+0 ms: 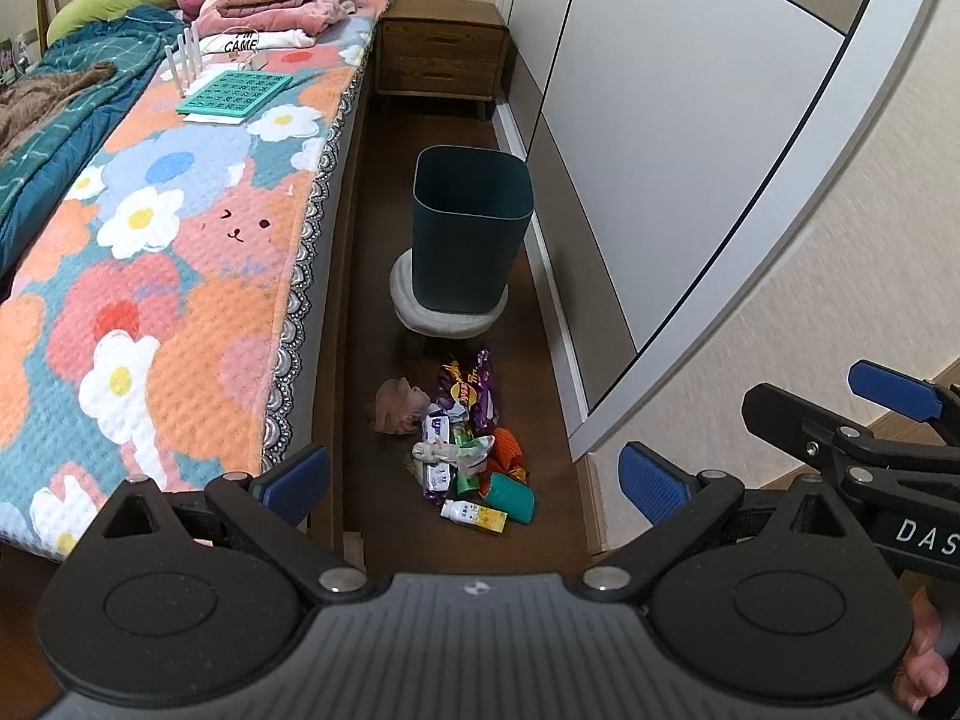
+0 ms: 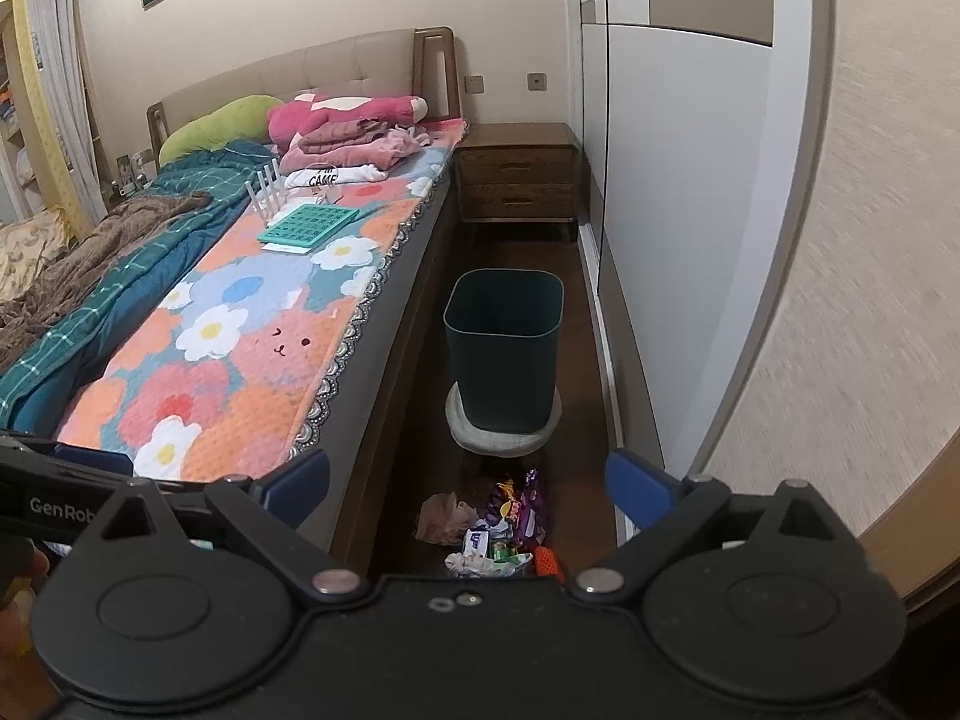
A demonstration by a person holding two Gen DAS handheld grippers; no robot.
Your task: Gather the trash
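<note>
A pile of trash (image 1: 465, 450) lies on the dark wood floor between the bed and the wardrobe: purple snack wrappers (image 1: 474, 390), a crumpled pink tissue (image 1: 396, 405), a small white bottle (image 1: 474, 515), a green can (image 1: 509, 495) and an orange packet (image 1: 509, 445). A dark teal bin (image 1: 471, 225) stands empty on a round white stool (image 1: 447, 312) just beyond it. My left gripper (image 1: 477, 477) is open and empty, held above the pile. My right gripper (image 2: 468, 489) is open and empty, also high above the pile (image 2: 492, 534) and bin (image 2: 504, 348). The right gripper also shows at the right of the left wrist view (image 1: 774, 432).
The bed (image 1: 180, 276) with a flowered cover runs along the left; a teal board (image 1: 234, 93) and folded clothes (image 1: 264, 12) lie on it. A wooden nightstand (image 1: 441, 54) stands at the far end. The white wardrobe (image 1: 690, 150) closes off the right side of the narrow aisle.
</note>
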